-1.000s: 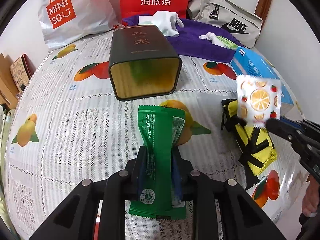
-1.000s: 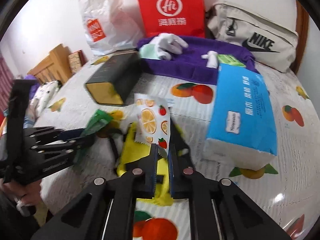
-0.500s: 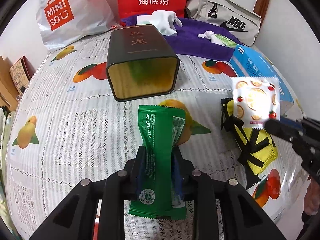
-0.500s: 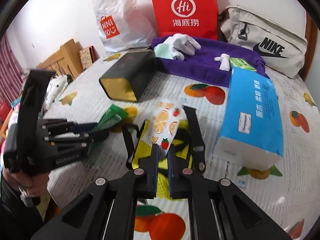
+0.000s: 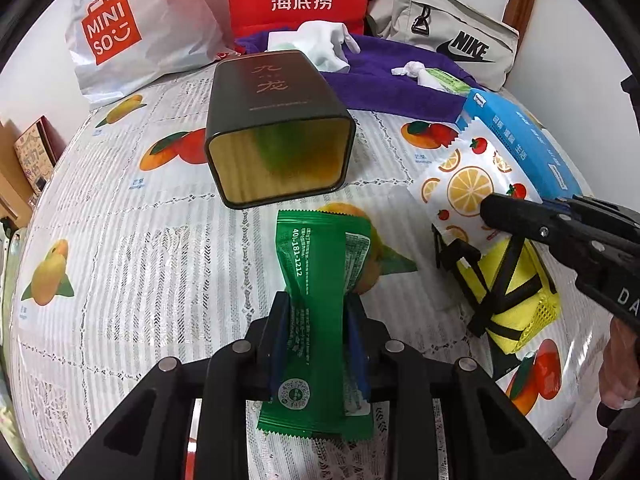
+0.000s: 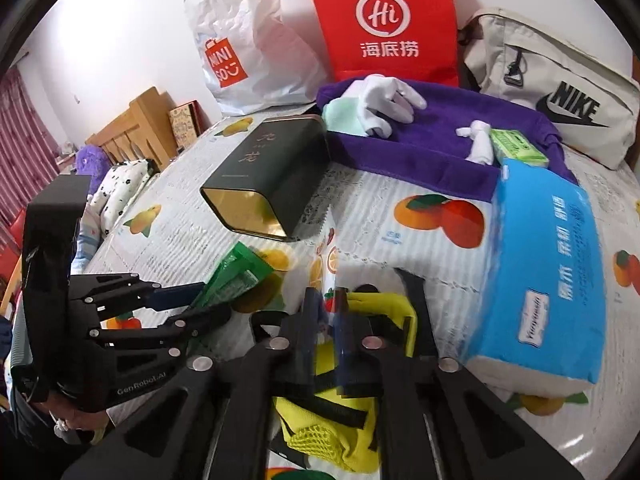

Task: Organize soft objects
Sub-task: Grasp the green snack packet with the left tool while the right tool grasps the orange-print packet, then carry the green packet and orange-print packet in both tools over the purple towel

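Observation:
A green snack packet sticks up between the pads of my left gripper, which is shut on it just above the tablecloth. In front of it a dark tin box lies on its side, its gold open mouth facing me. At the right, my right gripper is shut on a white packet printed with oranges and strawberries, held in the air. In the right wrist view that packet shows edge-on in the right gripper, with the left gripper and the green packet to its left.
A yellow pouch with black straps lies under the right gripper. A blue tissue pack sits to the right. Behind are a purple towel with a white glove, a red bag, a white shopping bag and a beige bag.
The right gripper has carried the fruit-print packet leftward, nearer the tin's mouth, and turned so the packet now looks edge-on. The left gripper and green packet have stayed put.

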A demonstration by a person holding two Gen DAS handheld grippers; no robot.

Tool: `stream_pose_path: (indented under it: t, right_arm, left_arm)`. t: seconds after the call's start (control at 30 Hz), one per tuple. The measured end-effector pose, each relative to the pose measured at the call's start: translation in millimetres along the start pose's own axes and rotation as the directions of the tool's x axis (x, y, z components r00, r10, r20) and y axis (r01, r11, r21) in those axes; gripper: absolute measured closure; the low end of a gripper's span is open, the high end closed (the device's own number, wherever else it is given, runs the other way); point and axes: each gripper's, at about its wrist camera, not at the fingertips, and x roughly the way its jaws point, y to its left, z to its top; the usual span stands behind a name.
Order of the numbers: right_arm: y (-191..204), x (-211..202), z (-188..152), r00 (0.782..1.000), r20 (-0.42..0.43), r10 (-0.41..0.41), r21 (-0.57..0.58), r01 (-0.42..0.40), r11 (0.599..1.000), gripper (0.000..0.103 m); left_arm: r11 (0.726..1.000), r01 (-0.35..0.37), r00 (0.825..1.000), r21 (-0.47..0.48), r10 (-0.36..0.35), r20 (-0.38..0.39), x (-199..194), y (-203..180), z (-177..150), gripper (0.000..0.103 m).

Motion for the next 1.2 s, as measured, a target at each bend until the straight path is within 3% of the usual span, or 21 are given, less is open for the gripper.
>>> stream_pose_path:
  t: [0.2, 0.67, 0.83, 0.93, 1.2]
  right_arm:
    - [2.0, -20.7, -7.8, 0.999, 0.038, -0.012, 0.005, 0.012, 1.0, 0.098]
    - [-41.0, -100.5, -64.6, 0.983, 0.07, -0.167, 0.123, 0.158, 0.98, 0.099]
    - [-53.9, -98.6, -80.7, 0.975, 0.016, -0.222, 0.143, 0.217, 0.966, 0.099]
    - [-55.0, -93.9, -86.8, 0.971, -0.002, -0.241, 0.142, 0.239, 0.961, 0.099]
    - [-53.6, -90.1, -98.0, 0.974, -0.01, -0.227, 0.144, 0.226, 0.963, 0.099]
  left_arm:
    - [1.0, 0.003, 1.0, -0.017, -0.003, -0.001, -0.4, 0.8, 0.5, 0.077]
    - [0.999, -0.043, 0.999, -0.03, 0.043, -0.007, -13.0, -5.6, -18.1, 0.08]
    - [0.997, -0.071, 0.997, -0.034, 0.072, 0.005, -13.3, -9.4, -20.9, 0.083]
    - [0.998, -0.053, 0.999, -0.046, 0.054, 0.005, -15.0, -7.8, -21.9, 0.087]
    - [0.997, -0.027, 1.0, -0.077, 0.026, -0.009, -20.0, -5.0, -29.3, 0.089]
